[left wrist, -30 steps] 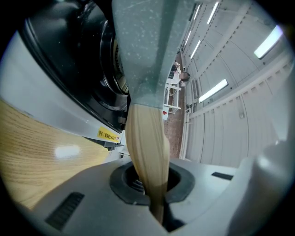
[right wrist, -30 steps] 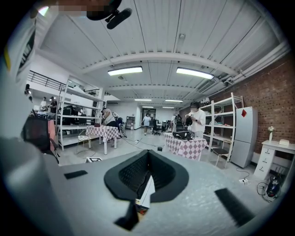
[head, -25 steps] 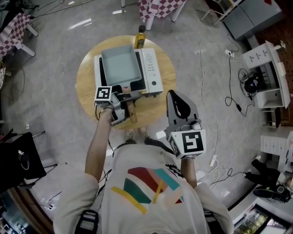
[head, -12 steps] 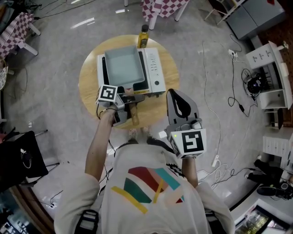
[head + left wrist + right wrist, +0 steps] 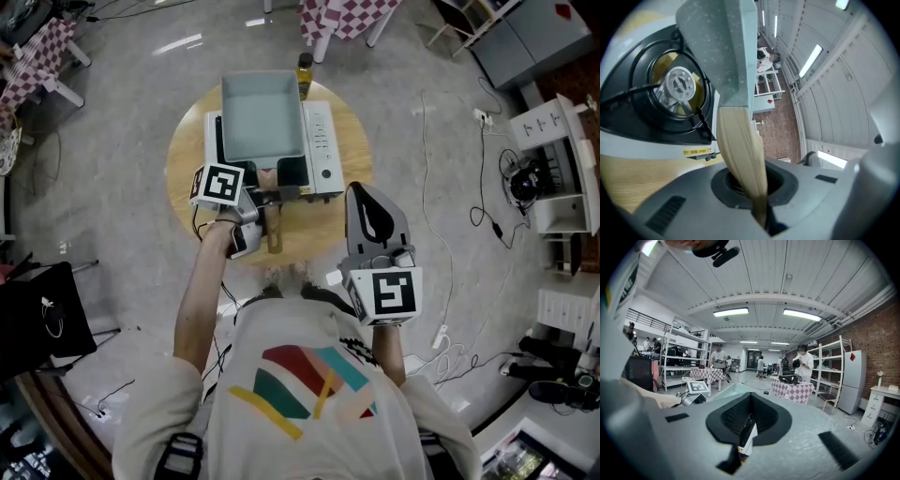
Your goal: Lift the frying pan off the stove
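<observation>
Lift under way, head view and both gripper views. The square, pale grey-blue frying pan (image 5: 262, 117) is carried by its light wooden handle (image 5: 740, 154) in the left gripper (image 5: 258, 204), whose jaws are clamped tight on the handle's end. In the left gripper view the pan's underside is tilted and appears raised clear of the round black burner (image 5: 677, 84), so it is judged off the white portable gas stove (image 5: 322, 150) but still above it. The right gripper (image 5: 367, 208) is held near the body, jaws together on nothing.

Hazards:
- The whole pan hangs from one grip at the far end of the handle. The wood is smooth and rounded, so it could twist between the jaws and let the pan roll further.
- A low or tilted corner might catch the burner's black pan supports and drag the light stove across the round wooden tabletop (image 5: 319, 225).
- The yellow bottle (image 5: 305, 67) stands just behind the stove, and a forward swing of the pan could knock it over.

Materials and forms:
- The pan has deep, straight walls and a finely speckled matt coating.
- The handle tapers and shows a pale grain.
- The stove has a glossy white casing round a dark recessed top, with a bright metal cap at the burner's centre.
</observation>
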{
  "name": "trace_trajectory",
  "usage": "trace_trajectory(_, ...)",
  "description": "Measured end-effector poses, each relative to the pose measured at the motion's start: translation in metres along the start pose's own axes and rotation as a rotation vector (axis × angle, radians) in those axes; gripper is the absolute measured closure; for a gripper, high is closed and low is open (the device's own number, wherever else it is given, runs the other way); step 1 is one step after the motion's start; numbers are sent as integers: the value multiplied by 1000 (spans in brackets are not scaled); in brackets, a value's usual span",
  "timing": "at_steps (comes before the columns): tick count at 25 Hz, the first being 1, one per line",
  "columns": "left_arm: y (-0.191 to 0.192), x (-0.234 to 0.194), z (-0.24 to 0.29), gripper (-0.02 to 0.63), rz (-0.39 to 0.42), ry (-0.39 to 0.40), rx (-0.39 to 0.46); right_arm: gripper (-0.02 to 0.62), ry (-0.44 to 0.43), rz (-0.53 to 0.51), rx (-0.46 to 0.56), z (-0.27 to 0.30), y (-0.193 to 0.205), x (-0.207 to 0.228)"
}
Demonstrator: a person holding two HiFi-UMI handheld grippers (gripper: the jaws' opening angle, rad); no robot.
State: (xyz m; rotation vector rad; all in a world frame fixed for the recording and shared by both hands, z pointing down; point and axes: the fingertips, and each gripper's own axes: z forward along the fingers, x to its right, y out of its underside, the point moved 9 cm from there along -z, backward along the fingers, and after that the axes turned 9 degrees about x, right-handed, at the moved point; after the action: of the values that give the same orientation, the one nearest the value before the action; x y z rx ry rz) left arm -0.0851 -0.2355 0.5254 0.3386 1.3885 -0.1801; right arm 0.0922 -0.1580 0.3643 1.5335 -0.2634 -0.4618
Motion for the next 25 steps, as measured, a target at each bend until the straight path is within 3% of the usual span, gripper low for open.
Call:
trace_trajectory(10, -1, 104, -5, 600, 210, 113, 9, 598, 25, 5, 55, 4, -8, 5)
trace_trajectory(15, 12, 148, -14, 600, 330, 127, 25, 598, 49, -13, 114, 4, -10, 6)
trace_trajectory(22, 23, 182, -46, 598, 490, 46, 121, 598, -7, 6, 163, 6, -15, -1)
trace_trajectory(25, 30, 185, -58, 598, 512, 32, 165, 598, -35, 1, 171, 8, -14, -5)
